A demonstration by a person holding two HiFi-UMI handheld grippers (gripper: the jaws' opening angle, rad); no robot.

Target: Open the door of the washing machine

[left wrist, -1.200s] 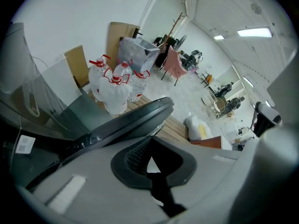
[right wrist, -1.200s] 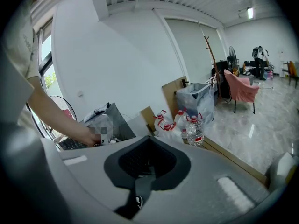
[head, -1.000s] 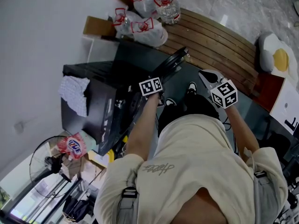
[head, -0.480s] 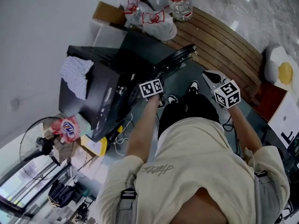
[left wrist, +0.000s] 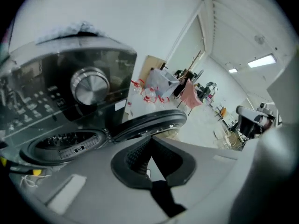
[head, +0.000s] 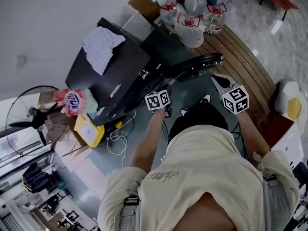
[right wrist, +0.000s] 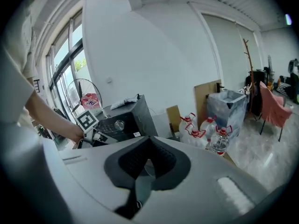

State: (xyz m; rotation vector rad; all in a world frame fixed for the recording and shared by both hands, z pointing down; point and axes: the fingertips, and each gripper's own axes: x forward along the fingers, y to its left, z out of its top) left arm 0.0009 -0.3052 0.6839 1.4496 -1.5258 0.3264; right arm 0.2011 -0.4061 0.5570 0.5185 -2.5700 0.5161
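The black washing machine [head: 115, 71] stands at the upper left of the head view, its round door [head: 197, 64] swung open to the right. In the left gripper view the open door [left wrist: 149, 124] hangs beside the drum opening [left wrist: 65, 143], below the silver knob [left wrist: 90, 85]. My left gripper [left wrist: 150, 139] is shut and empty, a short way off the door; its marker cube [head: 158, 100] shows in front of the machine. Further right, my right gripper [right wrist: 148, 138] also looks shut and empty, with its cube [head: 236, 98] over the floor.
A white cloth [head: 102, 42] lies on top of the machine. Water bottles [head: 192, 13] stand behind it on a curved wooden platform [head: 245, 66]. A fan [head: 29, 114], a detergent bag [head: 74, 101], a yellow box [head: 89, 129] and a white cable [head: 115, 138] sit left of the machine.
The head view has swung, so the machine now sits higher and further left. Both grippers have drawn back from the machine front. The door shows swung further out to the right.
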